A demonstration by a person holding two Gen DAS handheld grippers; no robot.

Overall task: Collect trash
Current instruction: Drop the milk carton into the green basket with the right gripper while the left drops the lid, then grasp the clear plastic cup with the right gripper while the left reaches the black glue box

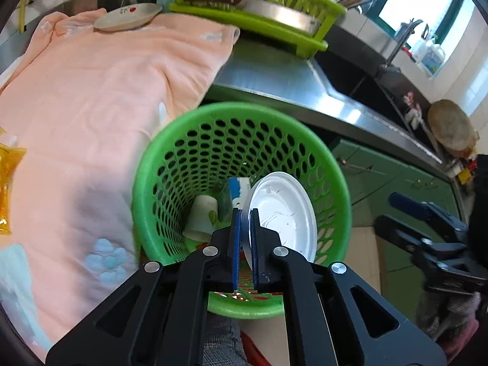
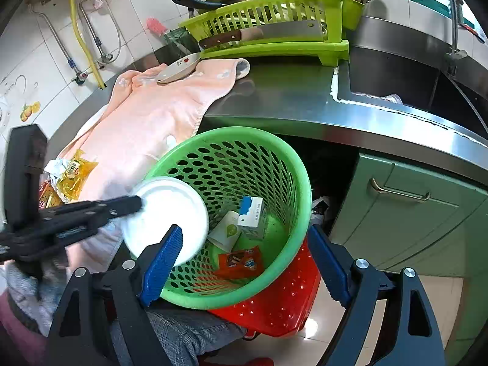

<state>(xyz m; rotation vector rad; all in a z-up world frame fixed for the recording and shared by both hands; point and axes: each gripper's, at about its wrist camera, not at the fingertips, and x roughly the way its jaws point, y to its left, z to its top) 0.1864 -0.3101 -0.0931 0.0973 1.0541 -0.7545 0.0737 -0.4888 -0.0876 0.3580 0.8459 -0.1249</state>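
Note:
My left gripper is shut on the edge of a white plastic lid, held on edge just inside the mouth of a green perforated basket. In the basket lie a paper cup, a blue-and-white carton and an orange wrapper. In the right wrist view the left gripper reaches in from the left with the lid over the basket rim. My right gripper stands open above the basket's near side, nothing between its pads. A yellow packet and crumpled wrappers lie on the towel.
A pink towel covers the steel counter, with a small plate on it. Behind stands a lime dish rack holding a cleaver. The sink is at right, green cabinets below. A red basket sits under the green one.

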